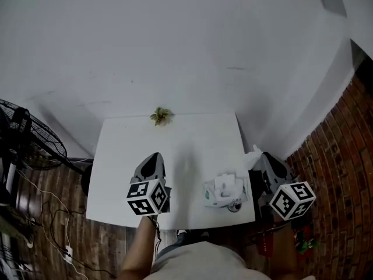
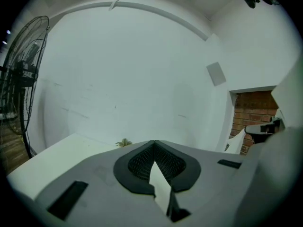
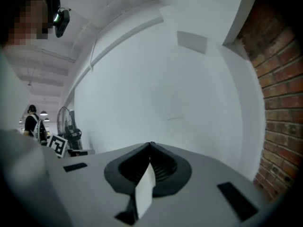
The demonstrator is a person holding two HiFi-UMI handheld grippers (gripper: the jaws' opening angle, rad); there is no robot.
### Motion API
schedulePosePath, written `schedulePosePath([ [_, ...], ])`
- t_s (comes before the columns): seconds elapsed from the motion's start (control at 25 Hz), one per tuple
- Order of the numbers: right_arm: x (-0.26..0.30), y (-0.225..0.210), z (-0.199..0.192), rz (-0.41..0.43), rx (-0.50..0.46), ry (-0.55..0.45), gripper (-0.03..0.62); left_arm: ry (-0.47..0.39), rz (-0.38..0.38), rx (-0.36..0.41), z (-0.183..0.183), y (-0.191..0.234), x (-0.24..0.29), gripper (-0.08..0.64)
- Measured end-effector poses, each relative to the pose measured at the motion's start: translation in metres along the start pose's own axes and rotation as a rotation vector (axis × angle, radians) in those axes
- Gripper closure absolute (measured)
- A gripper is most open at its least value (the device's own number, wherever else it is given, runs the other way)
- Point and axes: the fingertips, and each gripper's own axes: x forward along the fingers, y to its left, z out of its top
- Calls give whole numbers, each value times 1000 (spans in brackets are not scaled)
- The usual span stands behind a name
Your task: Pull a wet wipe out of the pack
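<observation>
Head view: white tabletop [image 1: 175,150] against a white wall, and a floor fan [image 1: 23,139] off to its left. The left gripper [image 2: 154,143] hangs over the near-left part of the tabletop. The right gripper [image 3: 151,144] sits at the tabletop's right edge. The wipe pack [image 1: 223,195] lies flat near the front-right corner, between the two grippers and closer to the right one, with a white tuft standing up from its opening. A separate white scrap, read as the wet wipe [image 1: 253,156], shows at the tip of the right gripper, apart from the pack. Judgement: the pull looks essentially done and the sheet appears free of the pack. The next move only calls for keeping the pinch and carrying the sheet clear, and the pack needs no steadying unless the next sheet drags. Left fingers [image 2: 138,163]: tips pressed together, nothing between them, and the pale wedge behind the tips is probably tabletop seen through the gap. Right fingers [image 3: 165,167]: tips pressed together, with a white strip caught between the pads, apparently the wipe. A small plant sprig [image 1: 161,116] sits at the far edge, well apart from everything.
</observation>
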Motion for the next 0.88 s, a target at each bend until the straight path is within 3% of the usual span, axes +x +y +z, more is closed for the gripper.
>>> schedulePosePath([
  [0.2, -17, -23, 5, -193, -3, -107, 589, -3, -76, 66, 16, -22, 17, 558],
  [0.36, -29, -36, 2, -289, 21, -149, 589, -8, -119, 112, 27, -35, 29, 558],
  [0.64, -43, -46, -17, -352, 91, -160, 589, 2, -179, 153, 30, -53, 42, 558],
  [0.88, -44, -44, -20, -349, 77, -142, 589, 9, -196, 143, 26, -56, 48, 558],
])
